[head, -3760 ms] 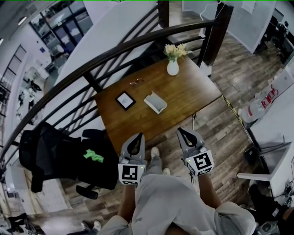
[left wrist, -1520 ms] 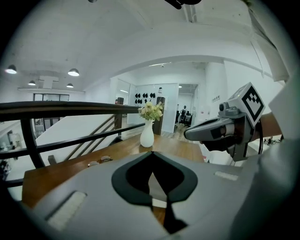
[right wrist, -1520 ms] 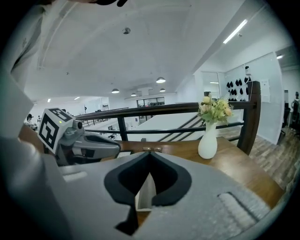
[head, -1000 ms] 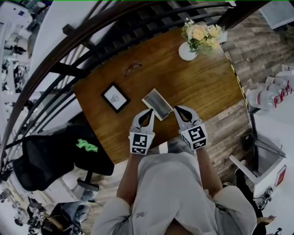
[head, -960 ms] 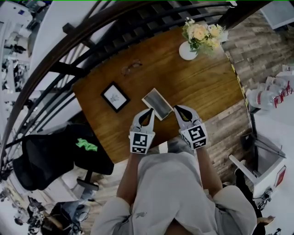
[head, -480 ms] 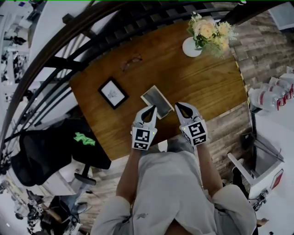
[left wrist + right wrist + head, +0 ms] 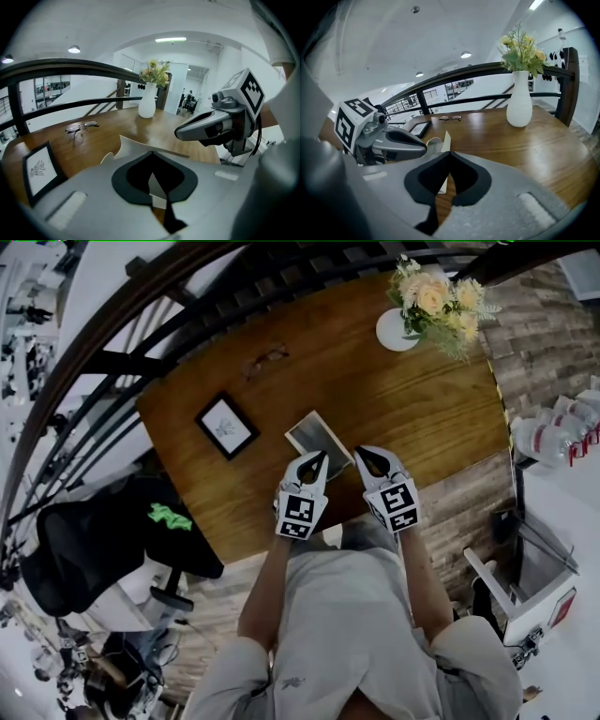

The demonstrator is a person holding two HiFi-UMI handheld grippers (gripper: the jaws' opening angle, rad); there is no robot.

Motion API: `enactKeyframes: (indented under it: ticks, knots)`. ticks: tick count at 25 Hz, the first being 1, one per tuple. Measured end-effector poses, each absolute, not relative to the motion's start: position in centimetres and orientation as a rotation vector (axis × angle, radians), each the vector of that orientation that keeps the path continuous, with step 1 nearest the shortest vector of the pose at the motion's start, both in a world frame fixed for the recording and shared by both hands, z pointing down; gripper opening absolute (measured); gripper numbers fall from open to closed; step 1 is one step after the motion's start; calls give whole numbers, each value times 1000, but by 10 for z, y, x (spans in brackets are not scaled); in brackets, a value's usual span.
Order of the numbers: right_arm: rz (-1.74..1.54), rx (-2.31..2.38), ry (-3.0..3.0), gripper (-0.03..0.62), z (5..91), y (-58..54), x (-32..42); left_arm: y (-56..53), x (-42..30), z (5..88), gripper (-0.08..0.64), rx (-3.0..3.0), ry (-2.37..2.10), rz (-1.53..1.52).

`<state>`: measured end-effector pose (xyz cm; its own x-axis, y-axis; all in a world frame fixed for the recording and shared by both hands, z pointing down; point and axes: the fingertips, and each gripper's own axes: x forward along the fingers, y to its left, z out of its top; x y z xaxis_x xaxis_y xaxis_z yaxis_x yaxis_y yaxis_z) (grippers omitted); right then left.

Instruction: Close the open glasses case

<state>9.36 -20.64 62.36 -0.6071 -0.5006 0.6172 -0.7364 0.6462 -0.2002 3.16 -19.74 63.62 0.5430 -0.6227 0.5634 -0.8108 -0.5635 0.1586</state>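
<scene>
Looking steeply down from the head view, a person stands at the near edge of a wooden bench [image 7: 412, 418] with a hand-held gripper in each hand. The open glasses case [image 7: 317, 435] lies on the bench near that front edge, its pale lid standing up, just ahead of the two tools and between them. The left hand-held gripper [image 7: 317, 457] points at the near side of the case, and its tips appear just at the case's edge; whether they touch cannot be told. Its own view shows its jaws brought together at the tips, with nothing held between them. The right hand-held gripper [image 7: 361, 454] hovers just to the right of the case, apart from it, and its jaws likewise meet at the tips and grip nothing. To the left of the case a small black picture frame [image 7: 228, 425] sits on the bench. Farther back, near the railing [image 7: 112, 362], lies a pair of eyeglasses [image 7: 265, 356]. At the far right corner stands a white vase [image 7: 397, 331] holding pale flowers [image 7: 436, 298]. A black chair [image 7: 84, 549] sits on the floor to the left of the bench.
</scene>
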Motion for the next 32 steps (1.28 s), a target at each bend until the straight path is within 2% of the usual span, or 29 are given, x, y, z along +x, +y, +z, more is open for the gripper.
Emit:
enactKeyframes:
  ticks: [32]
  knots:
    - [651, 852, -2310, 3, 659, -194, 80, -194, 61, 666, 20, 2376, -1078, 689]
